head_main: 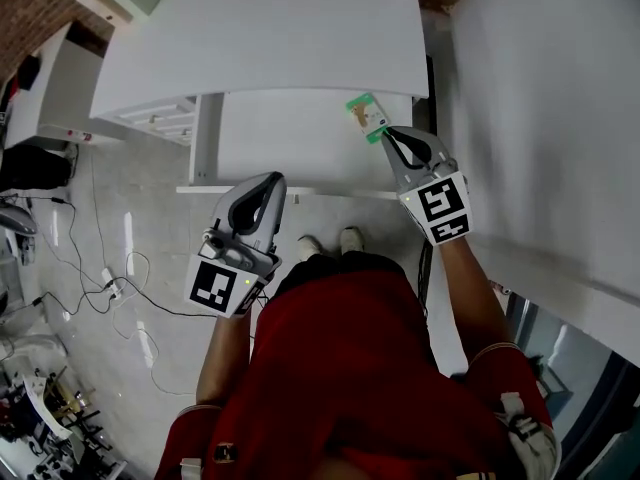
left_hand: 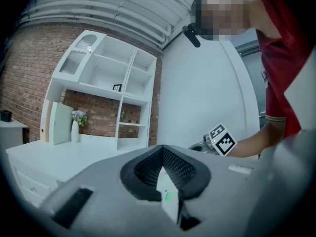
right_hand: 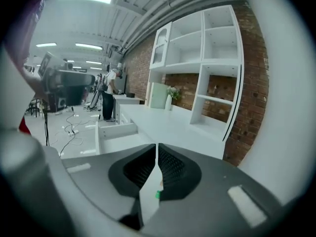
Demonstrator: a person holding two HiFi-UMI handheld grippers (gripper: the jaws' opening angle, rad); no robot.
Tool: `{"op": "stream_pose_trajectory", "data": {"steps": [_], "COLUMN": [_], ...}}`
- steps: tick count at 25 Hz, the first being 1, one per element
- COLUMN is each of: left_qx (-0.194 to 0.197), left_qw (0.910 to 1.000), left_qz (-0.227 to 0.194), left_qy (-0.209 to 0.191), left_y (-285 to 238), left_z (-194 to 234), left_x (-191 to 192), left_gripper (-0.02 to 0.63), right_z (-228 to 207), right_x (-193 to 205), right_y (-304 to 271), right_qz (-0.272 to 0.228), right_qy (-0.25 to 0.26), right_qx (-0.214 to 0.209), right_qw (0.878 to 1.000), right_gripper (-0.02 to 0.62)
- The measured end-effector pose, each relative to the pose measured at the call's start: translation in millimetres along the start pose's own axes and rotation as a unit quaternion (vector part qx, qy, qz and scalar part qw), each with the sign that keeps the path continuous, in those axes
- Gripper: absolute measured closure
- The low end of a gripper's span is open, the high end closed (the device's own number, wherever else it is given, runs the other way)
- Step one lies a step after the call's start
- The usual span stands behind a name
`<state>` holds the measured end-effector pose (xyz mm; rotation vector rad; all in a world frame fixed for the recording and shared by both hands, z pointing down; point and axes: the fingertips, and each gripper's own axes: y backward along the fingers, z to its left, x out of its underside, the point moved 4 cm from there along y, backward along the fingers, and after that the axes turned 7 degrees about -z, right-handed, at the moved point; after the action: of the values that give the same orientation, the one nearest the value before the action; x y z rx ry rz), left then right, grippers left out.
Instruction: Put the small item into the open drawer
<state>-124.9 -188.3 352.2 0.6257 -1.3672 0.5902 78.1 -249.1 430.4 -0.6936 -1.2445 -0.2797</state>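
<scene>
The right gripper [head_main: 388, 133], right of centre in the head view, has its fingers pressed together on the lower-right end of a small flat green-and-white card [head_main: 367, 116]. The card's long axis runs diagonally, its free end pointing to the upper left toward the front edge of the white bench [head_main: 280, 38]. It sits over the upper right corner of the open white drawer [head_main: 300, 168], near the drawer's right wall. How high above the drawer floor it is cannot be told. The drawer's pale floor spreads to the left of the card and below it. The left gripper [head_main: 275, 180], at the drawer's lower front edge, has its fingers pressed together on nothing.
</scene>
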Motion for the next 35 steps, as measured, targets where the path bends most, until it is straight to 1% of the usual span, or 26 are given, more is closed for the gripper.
{"op": "stream_pose_trajectory", "data": {"steps": [6, 9, 12, 16, 19, 27, 35], "left_qx": [0.023, 0.032, 0.04, 0.048, 0.049, 0.048, 0.046], "left_qw": [0.9997, 0.9994, 0.9991, 0.9987, 0.9987, 0.9987, 0.9988], "left_qz": [-0.009, -0.013, -0.014, -0.015, -0.017, -0.016, -0.015], "left_qy": [-0.002, -0.001, 0.0, -0.001, -0.001, -0.002, -0.002], "left_y": [-7, -7, -7, -7, -5, 0, 5], "left_z": [-13, -18, -22, -27, -27, -26, -24], "left_x": [-7, -9, -9, -10, -10, -10, -9], "left_gripper": [0.606, 0.606, 0.606, 0.606, 0.606, 0.606, 0.606], "right_z": [39, 60, 81, 94, 96, 100, 102], "right_x": [-37, -52, -62, -65, -68, -73, -65], "right_y": [27, 37, 40, 45, 50, 56, 58], "right_qz": [-0.063, -0.099, -0.131, -0.146, -0.163, -0.187, -0.173], "right_qy": [-0.039, -0.062, -0.073, -0.089, -0.1, -0.097, -0.096], "right_qx": [-0.014, -0.032, -0.056, -0.072, -0.071, -0.064, -0.065], "right_qw": [0.997, 0.993, 0.987, 0.983, 0.979, 0.976, 0.978], "right_gripper": [0.583, 0.583, 0.583, 0.583, 0.584, 0.584, 0.584]}}
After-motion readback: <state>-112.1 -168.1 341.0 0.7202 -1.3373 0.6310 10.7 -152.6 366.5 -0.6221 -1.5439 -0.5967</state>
